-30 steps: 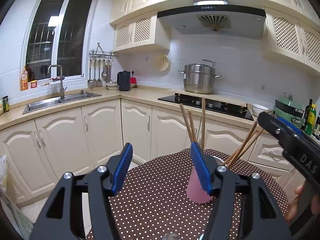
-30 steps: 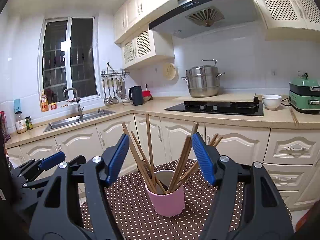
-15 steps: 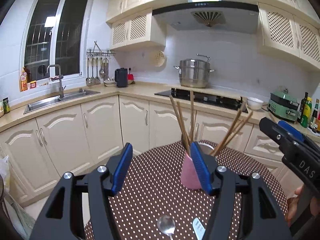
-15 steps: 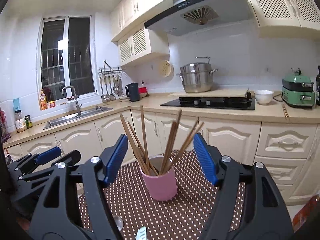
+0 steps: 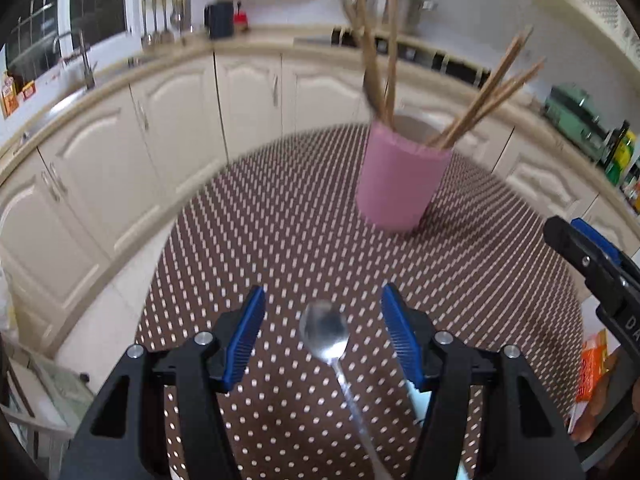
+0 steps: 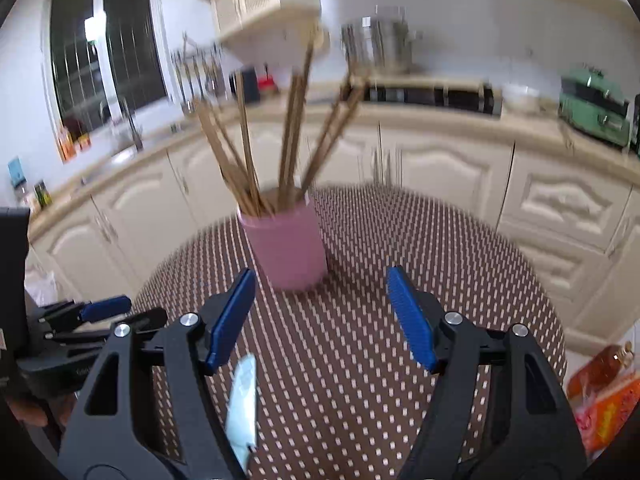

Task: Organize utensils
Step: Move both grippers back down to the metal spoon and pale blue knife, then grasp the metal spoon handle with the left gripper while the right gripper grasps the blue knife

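Pink and smooth, the holder cup (image 5: 402,186) stands upright on the far part of the brown dotted tabletop (image 5: 280,240), with brown wooden chopsticks (image 5: 482,92) fanning out of its mouth in loose bunches. A shiny metal spoon (image 5: 326,330) lies flat at the near edge, bowl pointing far, between the released, wide-spread fingers of the left tool (image 5: 323,338). A pale blue utensil (image 6: 243,396) lies just right of the spoon. The right tool (image 6: 322,314) also hangs released, grasping nothing.

Both wrist cameras look forward and down over the dotted table (image 5: 280,220), close in, sharing the pink cup (image 5: 400,184) of chopsticks (image 6: 292,128) from neighbouring angles.
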Demonstrator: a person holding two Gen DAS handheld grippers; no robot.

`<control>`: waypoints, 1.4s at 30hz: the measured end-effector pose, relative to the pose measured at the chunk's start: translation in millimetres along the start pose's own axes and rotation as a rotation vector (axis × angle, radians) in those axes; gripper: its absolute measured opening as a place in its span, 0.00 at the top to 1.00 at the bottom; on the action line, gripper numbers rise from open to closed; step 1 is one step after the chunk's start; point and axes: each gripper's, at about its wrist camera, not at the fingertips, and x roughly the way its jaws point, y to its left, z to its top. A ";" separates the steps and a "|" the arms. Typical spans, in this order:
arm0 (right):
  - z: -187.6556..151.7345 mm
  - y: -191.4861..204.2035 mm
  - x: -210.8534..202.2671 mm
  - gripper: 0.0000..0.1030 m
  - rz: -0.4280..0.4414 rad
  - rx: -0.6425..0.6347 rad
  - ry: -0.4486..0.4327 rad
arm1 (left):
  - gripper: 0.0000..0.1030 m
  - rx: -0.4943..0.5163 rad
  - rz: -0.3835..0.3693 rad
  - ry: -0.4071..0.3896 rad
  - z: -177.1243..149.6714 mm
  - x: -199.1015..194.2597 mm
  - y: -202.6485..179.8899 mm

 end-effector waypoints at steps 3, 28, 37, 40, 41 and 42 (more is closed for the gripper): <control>-12.6 1.0 15.2 0.34 0.004 -0.008 0.089 | 0.42 0.002 -0.008 0.060 -5.7 14.4 -0.1; -48.5 -4.8 40.5 0.34 0.029 -0.029 0.293 | 0.47 0.018 -0.061 0.265 -12.8 73.8 -12.6; -47.8 -2.0 42.6 0.34 0.057 -0.047 0.324 | 0.84 0.079 -0.040 0.266 -18.4 68.0 -8.7; -46.0 4.3 44.4 0.34 0.065 -0.052 0.333 | 0.84 0.089 -0.035 0.254 -21.1 67.7 -11.4; -45.8 6.2 44.8 0.34 0.067 -0.054 0.336 | 0.84 0.085 -0.039 0.254 -21.2 68.3 -11.8; -45.7 7.4 45.1 0.34 0.070 -0.056 0.338 | 0.84 0.082 -0.046 0.253 -22.3 69.5 -8.0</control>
